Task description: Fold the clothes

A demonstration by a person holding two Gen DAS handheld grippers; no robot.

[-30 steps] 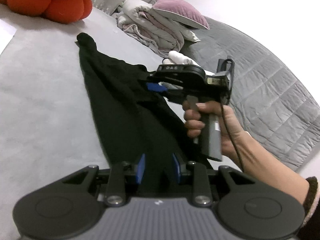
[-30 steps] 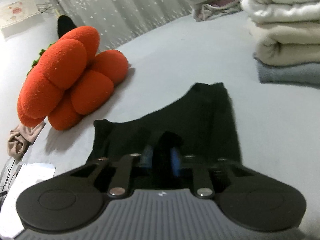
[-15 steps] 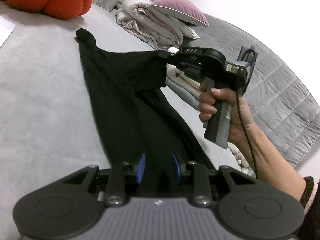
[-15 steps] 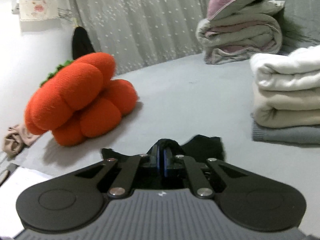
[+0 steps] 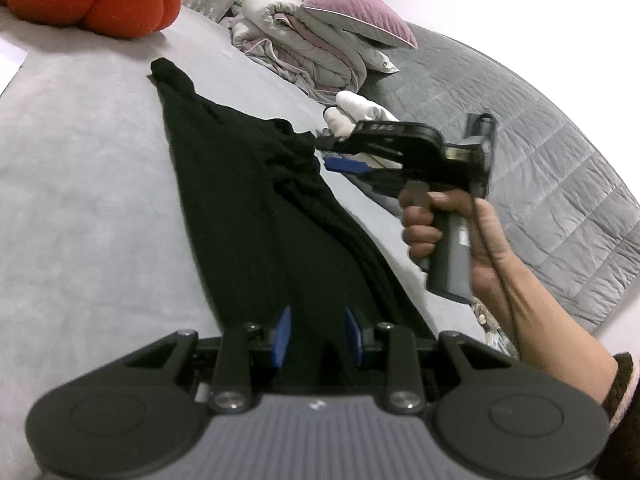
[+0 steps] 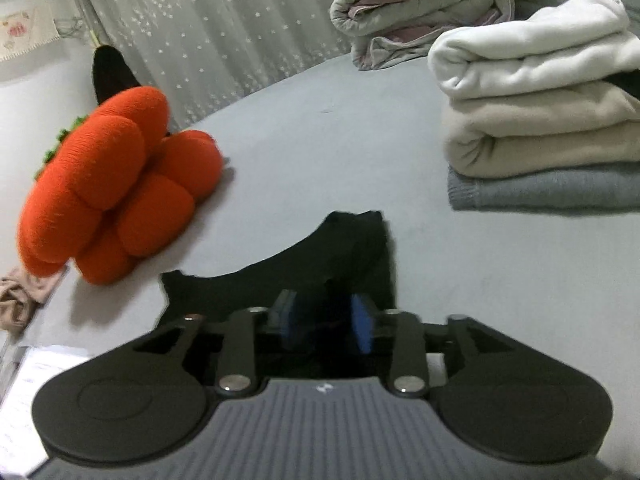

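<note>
A black garment (image 5: 248, 208) lies stretched out long on the grey bed (image 5: 80, 200). Its near end is bunched between the blue pads of my left gripper (image 5: 318, 336), which is shut on it. In the left wrist view, my right gripper (image 5: 323, 154) hovers at the garment's right edge, held by a hand (image 5: 452, 232). Its jaws are opening and the rumpled fold of cloth lies just off their tips, not pressed. In the right wrist view the right gripper (image 6: 325, 320) has its pads apart, with the black garment (image 6: 348, 248) lying below and beyond them.
An orange pumpkin-shaped cushion (image 6: 116, 188) sits at the left. A stack of folded clothes (image 6: 540, 120) stands at the right. A rolled duvet with a purple pillow (image 5: 320, 44) lies at the back, and a quilted grey blanket (image 5: 540, 140) lies beside it. Papers (image 6: 32, 380) lie by the bed's left edge.
The right gripper lifted a fold of the garment, came back down and opened, letting the fold drop in a rumple. The left gripper stayed put.
</note>
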